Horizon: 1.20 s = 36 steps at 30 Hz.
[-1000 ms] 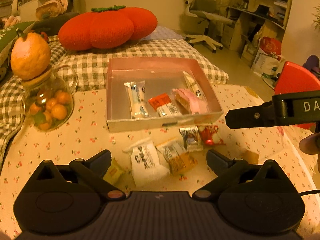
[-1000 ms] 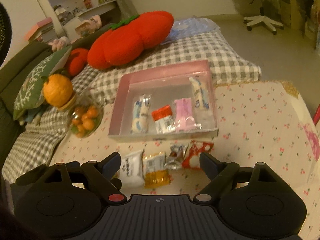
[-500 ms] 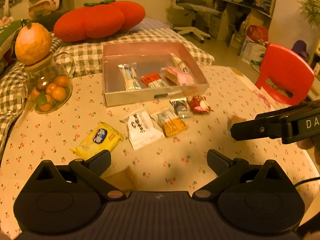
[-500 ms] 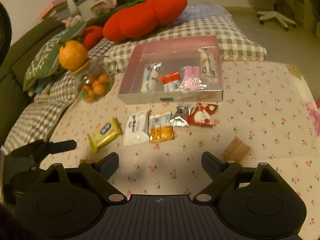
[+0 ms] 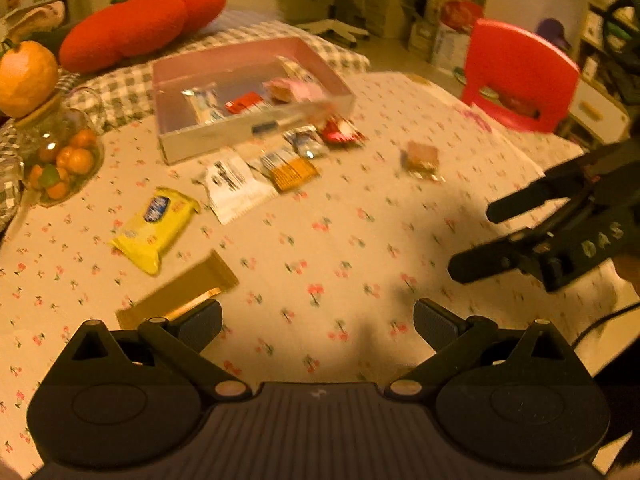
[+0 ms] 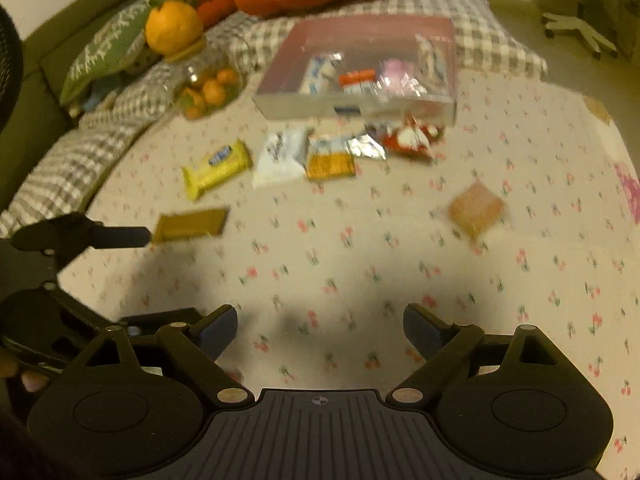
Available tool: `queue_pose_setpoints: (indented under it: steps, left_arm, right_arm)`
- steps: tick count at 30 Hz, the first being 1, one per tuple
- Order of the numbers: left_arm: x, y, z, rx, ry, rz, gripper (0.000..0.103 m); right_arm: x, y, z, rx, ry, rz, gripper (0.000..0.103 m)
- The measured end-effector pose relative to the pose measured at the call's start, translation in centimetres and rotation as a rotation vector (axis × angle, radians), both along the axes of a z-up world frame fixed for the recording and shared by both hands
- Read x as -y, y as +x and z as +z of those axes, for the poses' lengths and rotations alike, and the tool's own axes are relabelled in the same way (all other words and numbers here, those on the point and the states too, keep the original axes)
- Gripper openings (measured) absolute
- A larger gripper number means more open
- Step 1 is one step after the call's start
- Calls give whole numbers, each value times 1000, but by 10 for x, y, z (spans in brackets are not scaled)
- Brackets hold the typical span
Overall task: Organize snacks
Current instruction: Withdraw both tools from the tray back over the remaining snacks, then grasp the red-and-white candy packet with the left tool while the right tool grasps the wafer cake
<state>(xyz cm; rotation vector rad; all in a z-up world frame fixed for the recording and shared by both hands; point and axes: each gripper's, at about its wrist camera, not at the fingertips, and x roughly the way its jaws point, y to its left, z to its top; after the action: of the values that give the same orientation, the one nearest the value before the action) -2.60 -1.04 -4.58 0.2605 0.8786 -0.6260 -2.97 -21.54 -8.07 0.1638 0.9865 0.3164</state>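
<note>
A pink box (image 5: 200,148) (image 6: 352,110) holding several snack packets stands at the far side of the cherry-print tablecloth. Loose snacks lie before it: a yellow packet (image 5: 156,226) (image 6: 216,166), a white packet (image 5: 234,184) (image 6: 280,154), an orange-and-white packet (image 5: 290,168) (image 6: 330,160), a silver one (image 5: 306,142), a red one (image 5: 340,132) (image 6: 412,138), a tan square snack (image 5: 422,158) (image 6: 476,210) and a brown bar (image 5: 180,290) (image 6: 190,224). My left gripper (image 5: 318,324) is open, the brown bar just ahead of its left finger. My right gripper (image 6: 320,326) is open over bare cloth.
A glass jar of small oranges (image 5: 56,152) (image 6: 204,84) topped by an orange ball stands at the table's left. A red pumpkin cushion (image 5: 140,24) lies on checked bedding behind. A red chair (image 5: 520,76) stands at the right. The right gripper's fingers (image 5: 516,204) show at the left view's right edge.
Both grippers have drawn back from the pink box and sunk toward the near part of the table. The yellow packet, brown bar and tan snack have come into view.
</note>
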Motion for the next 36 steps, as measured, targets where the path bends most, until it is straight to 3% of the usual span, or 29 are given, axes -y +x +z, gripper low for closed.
queue_pose_setpoints:
  steps: [13,16,18,21,25,27,36]
  left_arm:
    - [9,-38,-12,-88,8,-278,97]
    - [12,-42,-18,-87,53,-316,89]
    - [14,-45,-21,-82,85,-331,78]
    - [16,-44,-26,-85,115,-333,64]
    - [14,-41,-24,-82,109,-315,58]
    - [14,-40,-24,-75,111,-302,45]
    - [17,-24,-23,-61,62,-217,29]
  right_arm:
    - [27,-4,-23,-77,-10,-121,92]
    - [28,-4,-24,-73,-15,-126,92]
    - [28,-4,-24,-68,-19,-129,92]
    - [29,-4,-24,-53,-38,-138,92]
    - [32,-1,-25,-34,-50,-155,92]
    - [34,2,-27,-24,-58,-170,92]
    - [51,19,-40,34,-89,-241,92]
